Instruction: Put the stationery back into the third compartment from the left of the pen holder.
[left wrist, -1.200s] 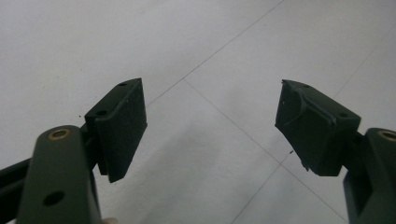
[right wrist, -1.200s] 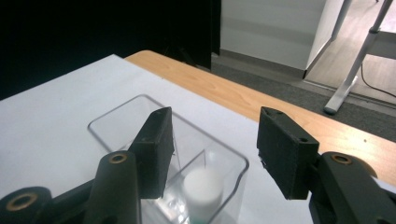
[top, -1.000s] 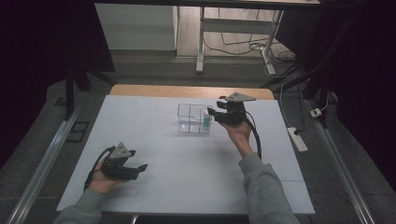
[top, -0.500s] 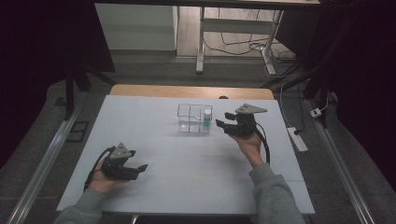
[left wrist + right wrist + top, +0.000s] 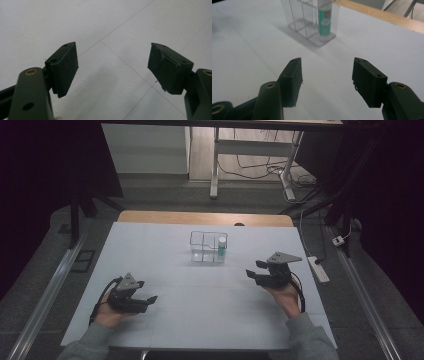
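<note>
High view, clear divided holder point(image 5: 202, 251) with green bottle point(image 5: 221, 247) upright in right compartment, both grippers' jaws spread, empty.

Lab or test room: white work table point(image 5: 165, 265), dark surrounds, desk legs point(image 5: 215, 165) and cables point(image 5: 260, 167) at 12 o'clock, power strip point(image 5: 318, 269) at 3 o'clock

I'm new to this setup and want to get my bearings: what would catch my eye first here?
A clear plastic organizer stands alone near the far middle of the white table, with a green bottle upright in its right-hand compartment. Nearer the person, the left gripper rests at the near left and the right gripper sits at the right, short of the organizer. Both have open jaws with nothing between them.
</note>
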### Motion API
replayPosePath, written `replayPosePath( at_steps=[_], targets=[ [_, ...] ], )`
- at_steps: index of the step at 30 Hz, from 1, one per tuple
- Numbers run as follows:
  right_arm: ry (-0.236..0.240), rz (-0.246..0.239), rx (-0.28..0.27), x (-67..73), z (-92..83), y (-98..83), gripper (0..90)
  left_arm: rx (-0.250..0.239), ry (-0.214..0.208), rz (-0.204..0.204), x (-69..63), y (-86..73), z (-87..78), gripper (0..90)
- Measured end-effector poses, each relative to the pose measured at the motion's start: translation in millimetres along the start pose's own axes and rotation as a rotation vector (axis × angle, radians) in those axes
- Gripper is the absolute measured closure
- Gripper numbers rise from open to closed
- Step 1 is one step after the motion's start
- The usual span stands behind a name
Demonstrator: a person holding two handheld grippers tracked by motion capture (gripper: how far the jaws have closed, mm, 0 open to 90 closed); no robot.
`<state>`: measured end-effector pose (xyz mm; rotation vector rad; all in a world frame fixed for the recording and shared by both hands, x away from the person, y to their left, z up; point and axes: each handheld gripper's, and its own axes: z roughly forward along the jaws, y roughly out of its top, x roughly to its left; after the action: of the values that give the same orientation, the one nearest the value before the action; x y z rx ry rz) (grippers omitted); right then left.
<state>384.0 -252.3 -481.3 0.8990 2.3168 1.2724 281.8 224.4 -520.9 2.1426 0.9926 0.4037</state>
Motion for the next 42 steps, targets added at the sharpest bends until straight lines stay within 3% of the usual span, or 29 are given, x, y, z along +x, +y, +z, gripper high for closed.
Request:
replayPosePath(
  at_steps=[5, 8, 11, 16, 23, 42],
  targets=[
    [-0.005, 0.008, 0.019, -3.4, -15.7, -19.8, 39.4, 0.003, 0.003, -0.001, 0.0, 0.1, 0.4, 24.0],
    [0.003, 0.016, 0.002, -4.5, -26.8, -28.0, 39.2, 0.001, 0.003, -0.001, -0.3, 0.2, 0.3, 23.9],
    [-0.014, -0.011, 0.021, -3.2, -36.1, -35.0, 38.9, 0.001, 0.002, -0.002, 0.0, 0.0, 0.0, 23.9],
    [-0.011, -0.011, 0.028, -4.2, -44.8, -46.0, 38.4, -0.004, 0.004, -0.002, -0.9, 0.3, -0.1, 23.9],
    [-0.011, 0.003, 0.039, -6.3, -49.7, -55.5, 37.8, -0.01, 0.006, -0.003, -1.2, 0.5, -0.7, 23.9],
    [-0.013, -0.02, 0.064, -3.4, -46.4, -56.7, 37.0, -0.012, 0.006, 0.001, -0.7, 0.5, -1.1, 24.0]
  ],
)
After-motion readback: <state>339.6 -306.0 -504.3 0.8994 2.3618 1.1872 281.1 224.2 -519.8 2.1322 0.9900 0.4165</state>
